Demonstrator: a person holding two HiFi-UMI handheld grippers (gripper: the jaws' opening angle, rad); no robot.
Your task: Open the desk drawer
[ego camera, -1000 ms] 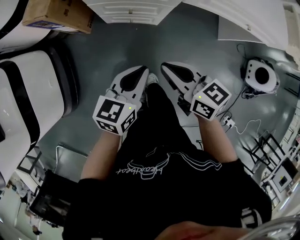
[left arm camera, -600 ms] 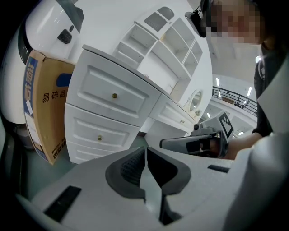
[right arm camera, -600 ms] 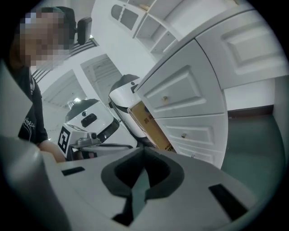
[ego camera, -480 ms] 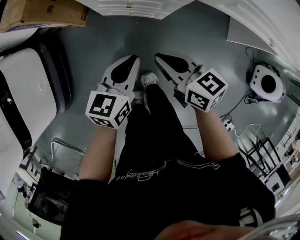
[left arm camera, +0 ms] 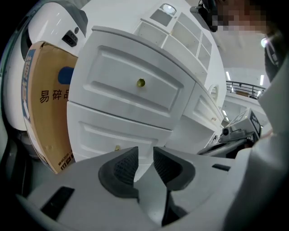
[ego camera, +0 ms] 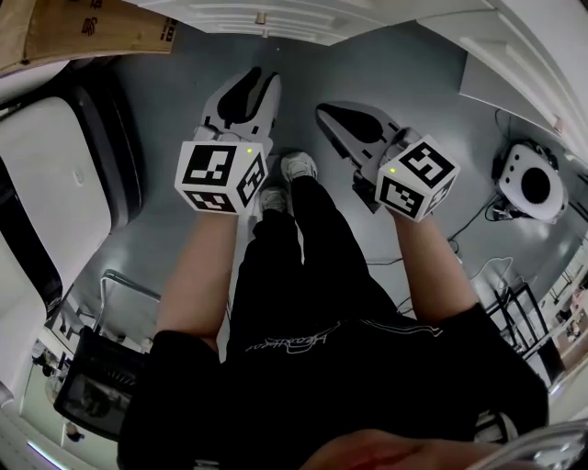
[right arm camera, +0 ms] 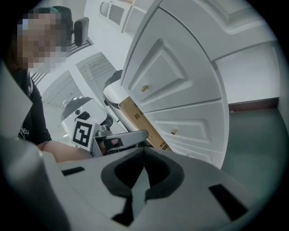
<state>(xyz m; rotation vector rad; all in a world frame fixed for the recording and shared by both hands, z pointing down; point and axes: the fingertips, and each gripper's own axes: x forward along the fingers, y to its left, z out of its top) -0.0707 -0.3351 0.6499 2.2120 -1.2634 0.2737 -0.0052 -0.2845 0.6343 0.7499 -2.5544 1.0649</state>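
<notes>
The white desk's drawer stack [left arm camera: 131, 90] fills the left gripper view: an upper drawer with a small brass knob [left arm camera: 141, 82] and a lower drawer with its own knob [left arm camera: 117, 147], both closed. My left gripper [left arm camera: 145, 163] points at this front a short way off, its jaws opening with nothing between the pads. In the head view the left gripper [ego camera: 257, 84] reaches toward the drawer front [ego camera: 276, 20] at the top edge. My right gripper [ego camera: 323, 112] hangs beside it, further back, shut and empty. The right gripper view shows the same drawers [right arm camera: 176, 85] from the side.
A brown cardboard box [ego camera: 83, 32] leans against the left of the drawer stack. A white and black machine [ego camera: 55, 156] stands at the left, a round white device [ego camera: 533, 184] with cables at the right. The person's shoes [ego camera: 299, 167] stand on the grey floor just under the grippers.
The left gripper has moved forward toward the drawer front, and its jaws, shut before, now stand apart. The right gripper has shifted a little and stays shut.
</notes>
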